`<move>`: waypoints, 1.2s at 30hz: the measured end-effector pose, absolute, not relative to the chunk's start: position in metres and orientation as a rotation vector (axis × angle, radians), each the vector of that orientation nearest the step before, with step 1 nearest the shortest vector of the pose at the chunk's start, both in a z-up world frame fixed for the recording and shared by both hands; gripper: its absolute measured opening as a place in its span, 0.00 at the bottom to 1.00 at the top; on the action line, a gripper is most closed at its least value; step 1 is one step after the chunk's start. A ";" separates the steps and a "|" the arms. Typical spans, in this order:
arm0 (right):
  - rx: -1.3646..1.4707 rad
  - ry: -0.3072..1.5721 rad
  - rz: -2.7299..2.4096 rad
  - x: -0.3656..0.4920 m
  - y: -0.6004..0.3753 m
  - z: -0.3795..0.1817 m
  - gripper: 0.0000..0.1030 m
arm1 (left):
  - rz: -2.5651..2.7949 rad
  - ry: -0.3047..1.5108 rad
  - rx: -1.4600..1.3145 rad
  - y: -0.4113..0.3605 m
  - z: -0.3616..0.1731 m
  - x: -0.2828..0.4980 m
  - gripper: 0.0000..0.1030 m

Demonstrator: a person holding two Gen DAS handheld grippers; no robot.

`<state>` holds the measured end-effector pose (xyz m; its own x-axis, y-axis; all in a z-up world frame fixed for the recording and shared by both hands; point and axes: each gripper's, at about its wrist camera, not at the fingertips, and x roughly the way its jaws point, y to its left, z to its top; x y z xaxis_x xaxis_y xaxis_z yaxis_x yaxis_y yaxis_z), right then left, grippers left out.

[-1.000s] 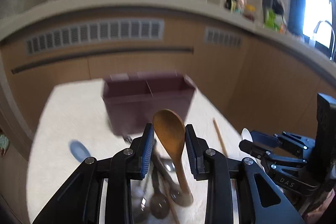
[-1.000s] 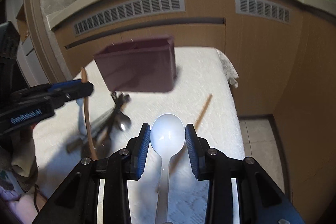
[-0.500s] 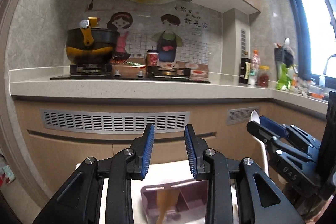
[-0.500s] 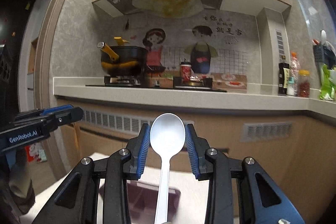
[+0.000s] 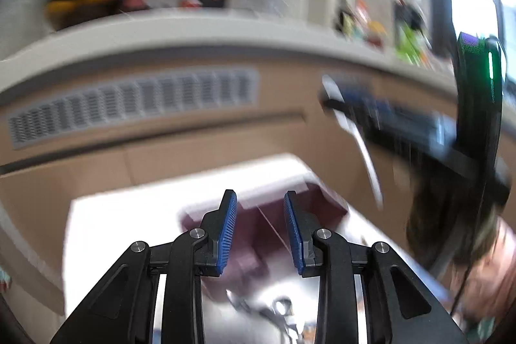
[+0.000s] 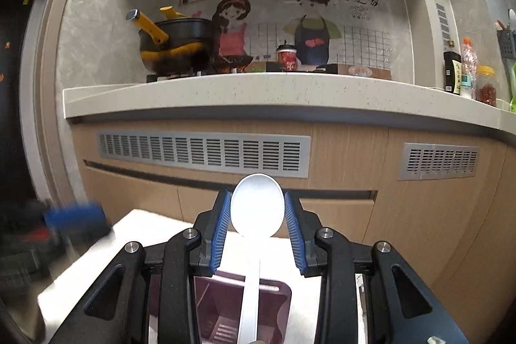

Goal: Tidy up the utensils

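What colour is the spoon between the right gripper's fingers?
White. The spoon shows best in the right wrist view, above the dark purple bin.

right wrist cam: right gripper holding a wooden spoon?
No, the right gripper has a white plastic spoon between its blue pads, bowl up.

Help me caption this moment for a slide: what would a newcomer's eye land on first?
First, the white spoon, its bowl upright between the right gripper pads, handle hanging down over the maroon utensil bin on the white table. Next, the cartoon couple mural behind the stove and the black-and-yellow pot on the counter. The left gripper is empty above the same bin.
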<state>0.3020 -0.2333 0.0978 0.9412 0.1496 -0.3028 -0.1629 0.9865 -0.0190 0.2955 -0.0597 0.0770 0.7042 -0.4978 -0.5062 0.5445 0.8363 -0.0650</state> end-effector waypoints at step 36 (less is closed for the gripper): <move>0.049 0.557 0.010 0.174 -0.352 0.022 0.32 | -0.733 1.096 0.472 -0.233 -0.053 0.246 0.45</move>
<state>0.1743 -0.3517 0.0225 0.8491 0.0224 -0.5278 0.0042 0.9988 0.0492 0.2458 -0.2330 -0.0533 0.2641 -0.2972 -0.9176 0.7350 0.6781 -0.0080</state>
